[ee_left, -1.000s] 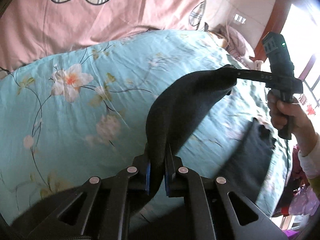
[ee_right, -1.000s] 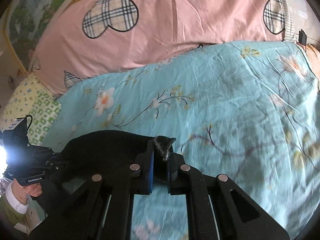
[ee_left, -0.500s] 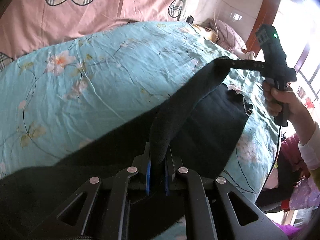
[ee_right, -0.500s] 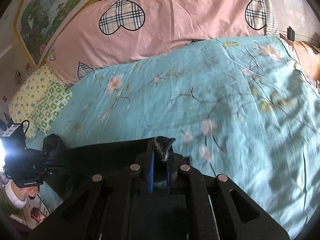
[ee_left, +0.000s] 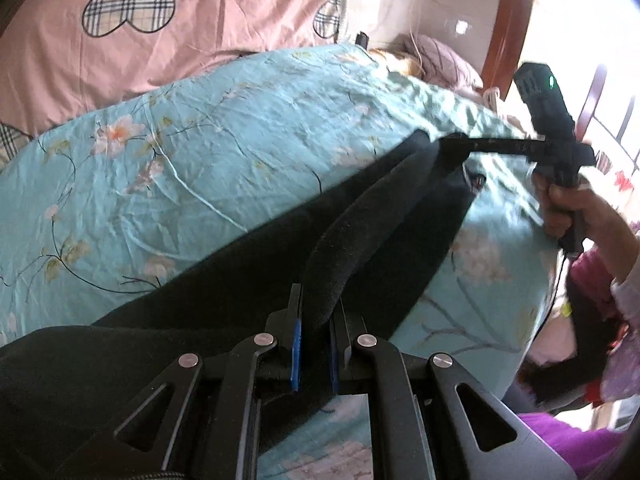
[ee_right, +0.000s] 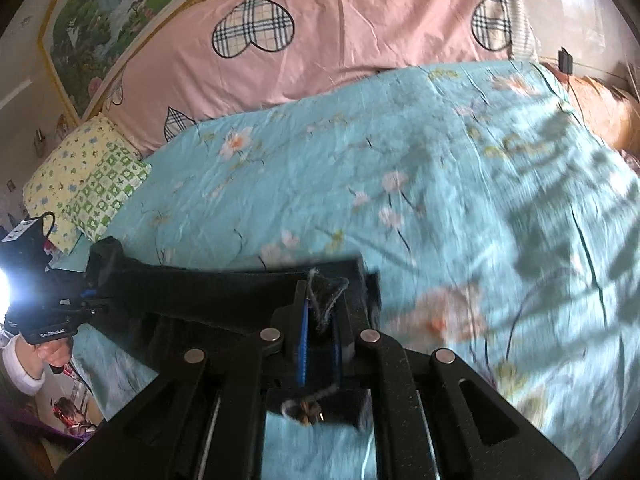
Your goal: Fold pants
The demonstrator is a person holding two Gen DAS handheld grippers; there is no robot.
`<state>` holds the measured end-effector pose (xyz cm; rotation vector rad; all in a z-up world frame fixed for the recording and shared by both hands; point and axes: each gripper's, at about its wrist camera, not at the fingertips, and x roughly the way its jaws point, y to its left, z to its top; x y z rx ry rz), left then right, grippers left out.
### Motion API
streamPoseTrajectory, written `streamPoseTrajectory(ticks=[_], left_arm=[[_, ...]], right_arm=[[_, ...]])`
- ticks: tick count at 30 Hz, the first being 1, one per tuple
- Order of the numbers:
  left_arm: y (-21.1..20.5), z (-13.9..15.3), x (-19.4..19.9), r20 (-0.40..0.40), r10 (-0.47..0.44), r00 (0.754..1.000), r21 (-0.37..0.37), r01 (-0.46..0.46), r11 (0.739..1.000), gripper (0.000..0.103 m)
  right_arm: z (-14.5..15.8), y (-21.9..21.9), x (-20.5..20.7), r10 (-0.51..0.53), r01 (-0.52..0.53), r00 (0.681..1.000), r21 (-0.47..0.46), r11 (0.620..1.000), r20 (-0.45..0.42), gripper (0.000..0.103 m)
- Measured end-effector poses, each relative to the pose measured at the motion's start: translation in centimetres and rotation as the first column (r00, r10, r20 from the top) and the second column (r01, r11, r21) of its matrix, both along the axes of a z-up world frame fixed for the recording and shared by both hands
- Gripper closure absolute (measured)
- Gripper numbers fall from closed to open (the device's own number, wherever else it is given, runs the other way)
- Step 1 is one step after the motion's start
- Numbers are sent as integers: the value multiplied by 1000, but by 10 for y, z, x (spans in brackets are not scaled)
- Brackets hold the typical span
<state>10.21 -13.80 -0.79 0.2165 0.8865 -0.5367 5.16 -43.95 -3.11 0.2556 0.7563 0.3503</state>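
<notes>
Black pants (ee_left: pixel 224 292) lie stretched across a turquoise floral bedspread (ee_left: pixel 200 152). My left gripper (ee_left: pixel 314 320) is shut on a raised fold of the black cloth at the bottom of the left wrist view. That fold runs taut up to my right gripper (ee_left: pixel 452 146), which pinches its far end, held by a hand (ee_left: pixel 568 208). In the right wrist view my right gripper (ee_right: pixel 322 312) is shut on a frayed corner of the pants (ee_right: pixel 224 292). My left gripper (ee_right: pixel 94 296) shows at the far left, clamped on the other end.
A pink duvet with plaid hearts (ee_right: pixel 320 40) lies along the head of the bed. A yellow and green pillow (ee_right: pixel 84 184) sits at the left. The bed's edge drops off by the hand, with purple cloth (ee_left: pixel 568 436) and a window (ee_left: pixel 608 80) beyond.
Both grippers have carried the pants' edge back and down over the bed. More black cloth now lies on the spread, and the lifted fold hangs lower.
</notes>
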Motion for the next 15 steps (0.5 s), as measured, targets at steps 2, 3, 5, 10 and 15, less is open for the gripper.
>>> streamPoseTrajectory(ticks=[2, 3, 5, 10, 15], left_arm=[[-4, -7, -3, -2, -12, 1000, 18, 12, 1000, 91], [-5, -12, -4, -9, -12, 1000, 23, 12, 1000, 90], [-7, -22, -4, -29, -14, 999, 29, 15, 999, 87], [-3, -22, -12, -43, -9, 999, -26, 8, 1000, 64], [2, -15, -26, -30, 7, 1000, -54, -9, 998, 54]], right_arm=[[-4, -1, -5, -8, 8, 1000, 4, 1000, -5, 93], [-5, -1, -5, -11, 11, 1000, -2, 1000, -9, 93], [-8, 1, -5, -12, 12, 1000, -22, 1000, -24, 93], [-8, 2, -13, -23, 22, 999, -38, 999, -44, 82], [-2, 1, -32, -81, 77, 996, -83, 994, -45, 56]])
